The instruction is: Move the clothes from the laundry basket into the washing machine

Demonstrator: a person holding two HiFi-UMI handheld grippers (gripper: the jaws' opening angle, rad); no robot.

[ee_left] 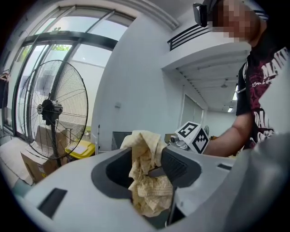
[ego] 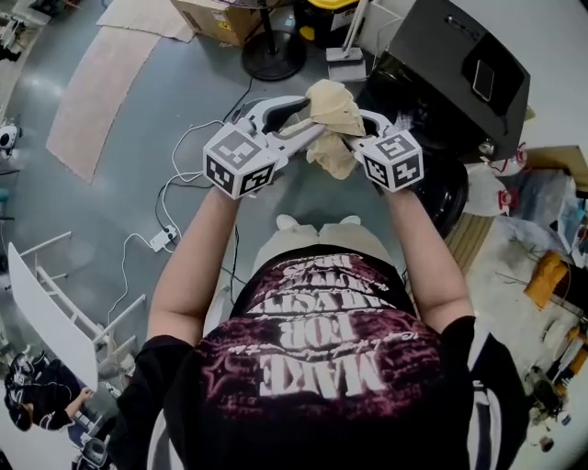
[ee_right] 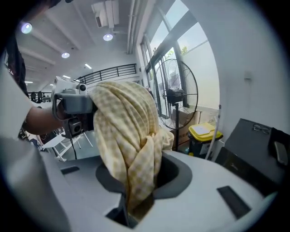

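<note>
A pale yellow checked cloth [ego: 333,115] hangs bunched in the air between my two grippers, in front of my chest. My right gripper [ego: 356,128] is shut on it: in the right gripper view the cloth [ee_right: 127,131] is pinched between the jaws [ee_right: 138,179] and billows above them. My left gripper [ego: 308,117] has its jaws wide apart around the same cloth [ee_left: 147,181], with a dark gap on the left side [ee_left: 145,170]. The dark washing machine [ego: 459,64] stands at the upper right, its round door [ego: 447,191] just beyond my right hand. No laundry basket is visible.
A standing fan [ego: 273,55] and a cardboard box [ego: 216,18] are ahead on the grey floor. White cables and a power strip [ego: 163,239] lie to the left. A white rack [ego: 55,303] stands at lower left. Bags and clutter [ego: 542,229] fill the right side.
</note>
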